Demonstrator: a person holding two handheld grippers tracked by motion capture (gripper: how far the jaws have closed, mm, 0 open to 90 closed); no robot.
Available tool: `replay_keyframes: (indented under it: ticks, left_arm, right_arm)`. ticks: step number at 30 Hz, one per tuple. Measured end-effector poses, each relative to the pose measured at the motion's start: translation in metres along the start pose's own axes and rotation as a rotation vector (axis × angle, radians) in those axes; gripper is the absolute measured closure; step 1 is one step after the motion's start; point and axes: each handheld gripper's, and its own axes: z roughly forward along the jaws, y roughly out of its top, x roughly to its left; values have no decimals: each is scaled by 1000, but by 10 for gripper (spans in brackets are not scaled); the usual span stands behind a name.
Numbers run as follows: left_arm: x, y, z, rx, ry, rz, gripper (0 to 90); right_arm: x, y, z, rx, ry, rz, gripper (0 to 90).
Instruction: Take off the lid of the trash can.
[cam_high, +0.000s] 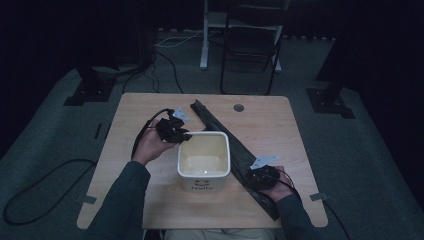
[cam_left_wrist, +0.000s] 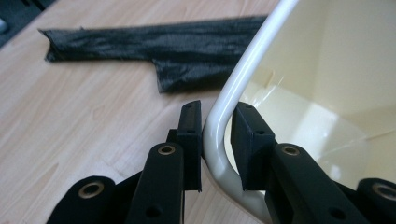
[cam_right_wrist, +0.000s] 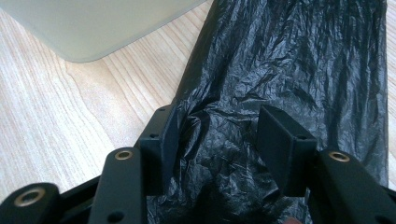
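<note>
A square cream plastic bin (cam_high: 204, 161) with the word "Hello" on its front stood near the middle of the light wooden table (cam_high: 127, 130). A long, flat, black plastic bag (cam_high: 220, 131) lay on the table behind and beside it, running from about twelve o'clock of the bin down to about four o'clock. The left gripper (cam_high: 184, 136) was at the bin's ten o'clock corner. In the left gripper view, one jaw sat outside the rounded rim (cam_left_wrist: 219, 121) and one sat inside. The outer jaw touched the rim, but a small gap showed by the inner one, so the left gripper (cam_left_wrist: 215, 126) was not yet squeezing tight. It was likely there to keep the bin from sliding. The right gripper (cam_high: 251, 171) was at the bin's four o'clock side, low on the bag. In the right gripper view, the right gripper (cam_right_wrist: 217, 130) had crinkly bag (cam_right_wrist: 299, 70) bunched up between its jaws, so it looked pinched. That grip was probably meant to lift the bag so it could go over the bin.
</note>
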Motion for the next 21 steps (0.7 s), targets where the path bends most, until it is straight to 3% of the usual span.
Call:
replay_keyframes:
  ticks: [5, 12, 21]
  left_arm:
    - [-2, -2, -8, -46, 2, 13, 747]
    - [0, -9, -21, -96, -5, -2, 755]
    - [6, -20, -49, -144, 19, -13, 759]
  right_arm:
    - [1, 0, 1, 3, 1, 2, 484]
    - [0, 0, 1, 2, 1, 1, 485]
    - [0, -1, 0, -1, 0, 4, 486]
